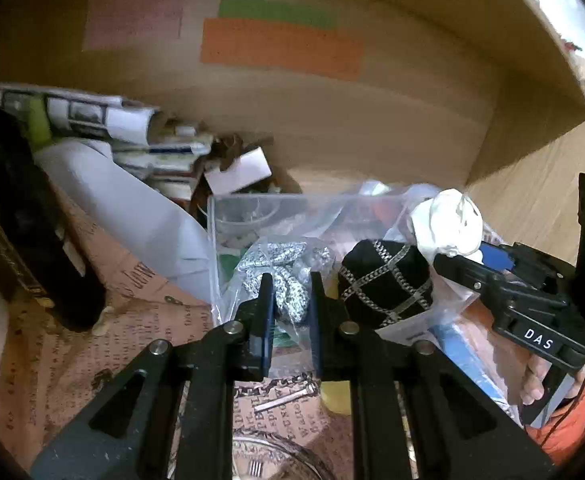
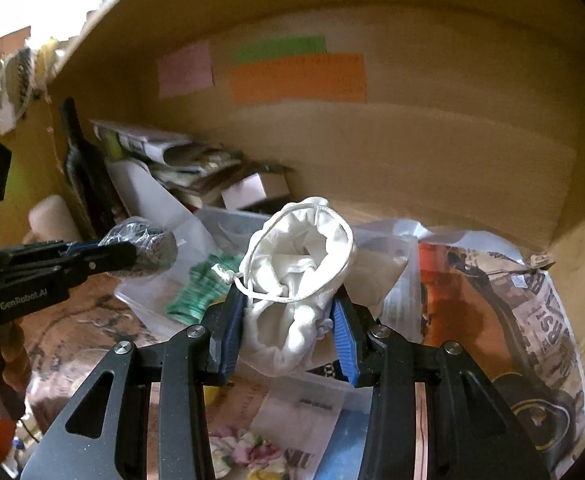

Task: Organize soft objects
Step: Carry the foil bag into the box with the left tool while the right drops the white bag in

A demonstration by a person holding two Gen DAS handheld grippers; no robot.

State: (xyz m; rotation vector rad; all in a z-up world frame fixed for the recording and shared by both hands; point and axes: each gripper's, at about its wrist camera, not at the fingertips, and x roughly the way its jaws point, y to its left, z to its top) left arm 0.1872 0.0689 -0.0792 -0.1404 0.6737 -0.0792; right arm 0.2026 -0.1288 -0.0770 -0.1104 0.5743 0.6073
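The right gripper (image 2: 288, 320) has its fingers clenched on a white drawstring pouch (image 2: 300, 264), held above a clear plastic bin (image 1: 228, 208) that sits inside a cardboard box (image 1: 332, 120). The pouch looks light and limp: its open mouth sags, the cord loops loosely around it, and the cloth bunches between the blue pads, so a pinch on the gathered body seems safer than one on the thin cord, which could slip. The left gripper (image 1: 290, 300) has its fingers grasping a plastic bag of black-and-white cord (image 1: 288, 268), also over the bin. That bag's film looks slick and crinkly, while the cord inside is soft enough to give, so taking hold through the film at the thick bundle should work best. A black ball with silver chain (image 1: 384, 284) lies just beside it. "DAS" is printed on the right gripper as seen from the left wrist, and "GenRobot.AI" on the left gripper in the right wrist view. Printed paper lines the box floor, its words too blurred to read.
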